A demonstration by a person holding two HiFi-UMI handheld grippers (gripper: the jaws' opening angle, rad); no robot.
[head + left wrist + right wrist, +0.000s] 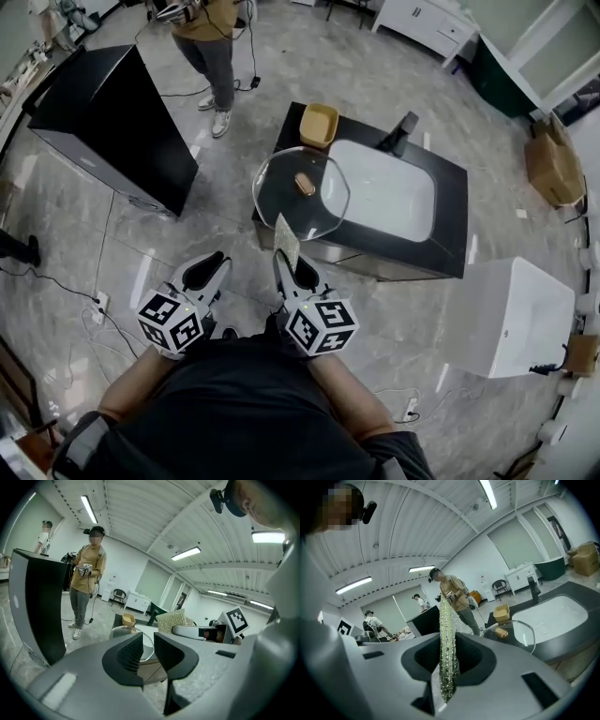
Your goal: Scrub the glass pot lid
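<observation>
The glass pot lid (300, 192), round with a brown knob (305, 183), lies on the left end of the black counter (450, 202). Part of it overhangs the counter's near edge. My right gripper (284, 246) is shut on a thin greenish scrub pad (286, 237) just short of the lid's near rim. In the right gripper view the scrub pad (447, 639) stands upright between the jaws, with the lid (515, 632) ahead to the right. My left gripper (219, 262) is further left over the floor. Its jaws (146, 644) stand almost together with nothing between them.
A white sink basin (384, 192) and a black faucet (403, 131) fill the counter's middle. A tan container (319, 124) sits behind the lid. A black cabinet (112, 122) stands left, a white unit (520, 314) right. A person (211, 37) stands beyond.
</observation>
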